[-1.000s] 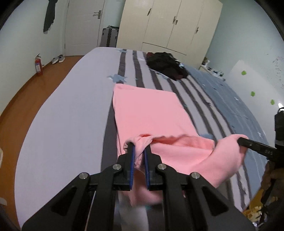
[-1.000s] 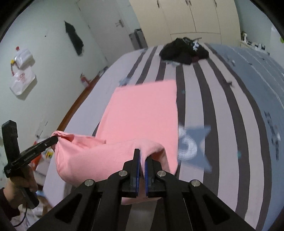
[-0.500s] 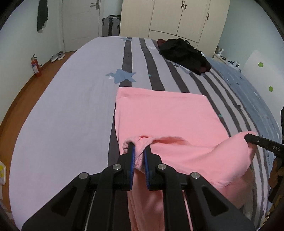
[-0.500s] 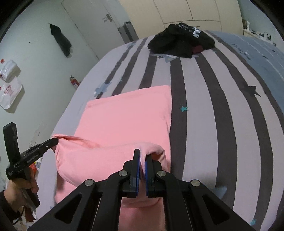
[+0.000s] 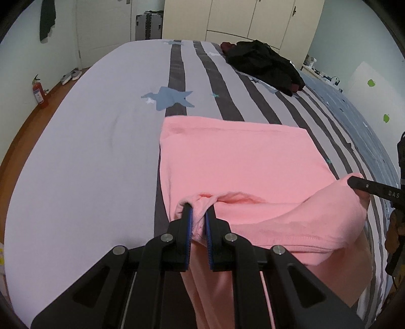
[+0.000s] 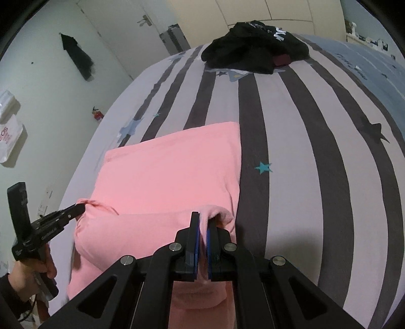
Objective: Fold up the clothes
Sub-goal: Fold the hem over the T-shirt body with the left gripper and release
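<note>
The pink shirt [image 5: 235, 162] lies on the striped bed [image 5: 83, 141], its near edge lifted and pinched tight by the left tongs [image 5: 198, 220] and the right tongs [image 6: 203, 225], while its nearest part hides behind their black arms.

Both views dim, flat indoor light, cool cast, no glare. Shadows soft and faint under the lifted pink cloth [image 5: 235, 162]. Heavy fisheye: bed [image 5: 83, 141] bulges, wardrobe [image 5: 253, 20] lines bow, black vignette in corners. Centre sharp; slight smear at lower edges, mild noise on walls.
</note>
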A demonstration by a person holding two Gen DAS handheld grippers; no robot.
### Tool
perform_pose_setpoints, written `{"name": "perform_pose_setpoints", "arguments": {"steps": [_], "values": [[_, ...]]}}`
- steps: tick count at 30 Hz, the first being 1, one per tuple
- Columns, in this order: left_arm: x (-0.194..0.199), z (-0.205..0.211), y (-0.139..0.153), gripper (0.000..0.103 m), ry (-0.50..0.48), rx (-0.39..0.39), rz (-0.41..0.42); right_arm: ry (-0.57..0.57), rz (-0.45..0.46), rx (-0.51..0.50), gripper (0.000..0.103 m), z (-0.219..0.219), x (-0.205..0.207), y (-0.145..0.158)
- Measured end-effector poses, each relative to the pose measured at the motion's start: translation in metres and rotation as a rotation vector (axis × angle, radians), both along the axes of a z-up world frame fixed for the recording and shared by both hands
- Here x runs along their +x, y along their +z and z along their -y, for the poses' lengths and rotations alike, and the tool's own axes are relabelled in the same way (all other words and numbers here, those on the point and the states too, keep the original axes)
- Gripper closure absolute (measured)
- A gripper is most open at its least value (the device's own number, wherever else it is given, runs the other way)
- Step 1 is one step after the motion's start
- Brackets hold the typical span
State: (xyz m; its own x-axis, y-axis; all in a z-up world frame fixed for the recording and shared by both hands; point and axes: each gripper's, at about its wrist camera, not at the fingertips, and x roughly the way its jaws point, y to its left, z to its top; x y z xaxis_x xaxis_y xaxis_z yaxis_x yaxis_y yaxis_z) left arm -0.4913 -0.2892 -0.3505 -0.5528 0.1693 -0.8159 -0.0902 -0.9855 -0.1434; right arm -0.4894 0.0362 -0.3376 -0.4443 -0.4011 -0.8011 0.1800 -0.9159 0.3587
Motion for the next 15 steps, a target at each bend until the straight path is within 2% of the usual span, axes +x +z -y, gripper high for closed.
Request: {"name": "perform_pose_setpoints", "arguments": {"steps": [5, 8, 11, 12, 13, 15], "values": [[-0.01, 0.003, -0.017, 0.094, 0.006, 0.014, 0.074, -0.012, 0.056, 0.008, 0.099, 0.004, -0.012, -0.015], [-0.012, 0.013, -0.014, 0.093, 0.044, 0.092, 0.086, -0.015, 0.103, -0.001, 0.097, 0.001, -0.019, -0.029], [0.002, 0.021, 0.005, 0.076, 0.087, 0.115, 0.021, -0.004, 0.132, -0.05, 0.091, -0.006, -0.023, -0.027], [0.008, 0.024, 0.012, 0.064, 0.103, 0.123, -0.012, -0.003, 0.126, -0.06, 0.083, -0.011, -0.021, -0.022], [0.017, 0.029, 0.022, 0.05, 0.115, 0.142, -0.049, -0.002, 0.12, -0.071, 0.068, -0.015, -0.019, -0.017], [0.032, 0.029, 0.031, 0.048, 0.095, 0.171, -0.082, -0.02, 0.068, -0.09, 0.053, -0.028, -0.008, -0.003]]}}
